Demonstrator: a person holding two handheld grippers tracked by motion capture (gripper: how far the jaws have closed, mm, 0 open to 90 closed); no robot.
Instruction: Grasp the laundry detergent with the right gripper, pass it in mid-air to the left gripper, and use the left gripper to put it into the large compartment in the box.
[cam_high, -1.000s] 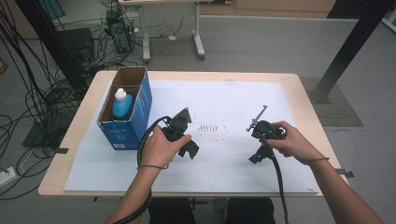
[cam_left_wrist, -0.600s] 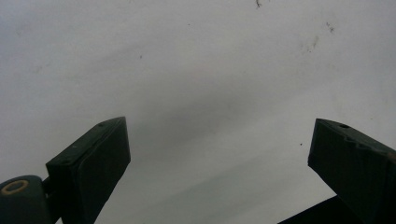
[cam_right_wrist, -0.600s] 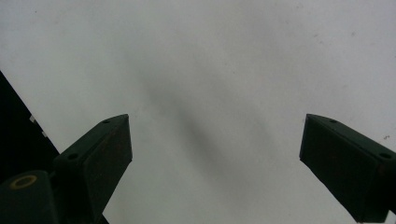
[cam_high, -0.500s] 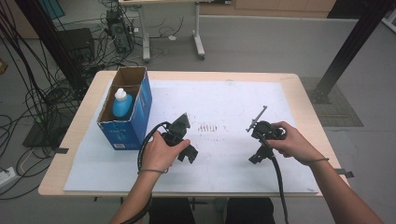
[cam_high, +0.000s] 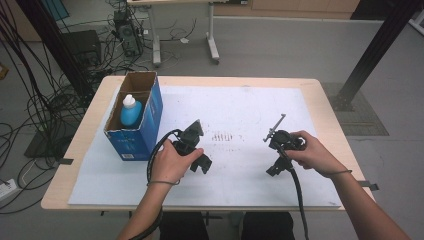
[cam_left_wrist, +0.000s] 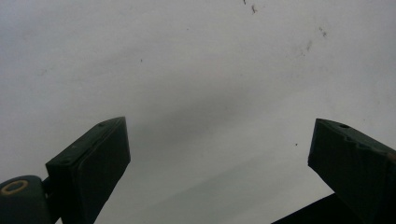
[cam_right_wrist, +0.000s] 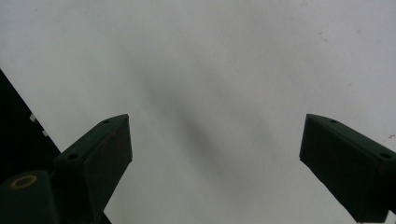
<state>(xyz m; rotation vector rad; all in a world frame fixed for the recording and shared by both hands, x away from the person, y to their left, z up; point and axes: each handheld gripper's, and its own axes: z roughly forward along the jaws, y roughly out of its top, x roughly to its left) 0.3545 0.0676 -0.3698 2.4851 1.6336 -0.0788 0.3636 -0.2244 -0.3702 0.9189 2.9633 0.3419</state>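
While both claws gape over bare white sheet (cam_high: 240, 105) — box (cam_high: 134, 120) stands leftward, seemingly apart.

left tool (cam_high: 199, 150) jaws wide apart, right tool (cam_high: 276, 150) likewise

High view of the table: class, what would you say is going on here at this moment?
A person sits at a table covered by a white sheet, one gripper in each hand. The left gripper and the right gripper both have their jaws wide apart with nothing between them, pointing at bare white sheet. A blue and white bottle stands upright inside an open blue cardboard box at the table's left. Neither gripper touches it.
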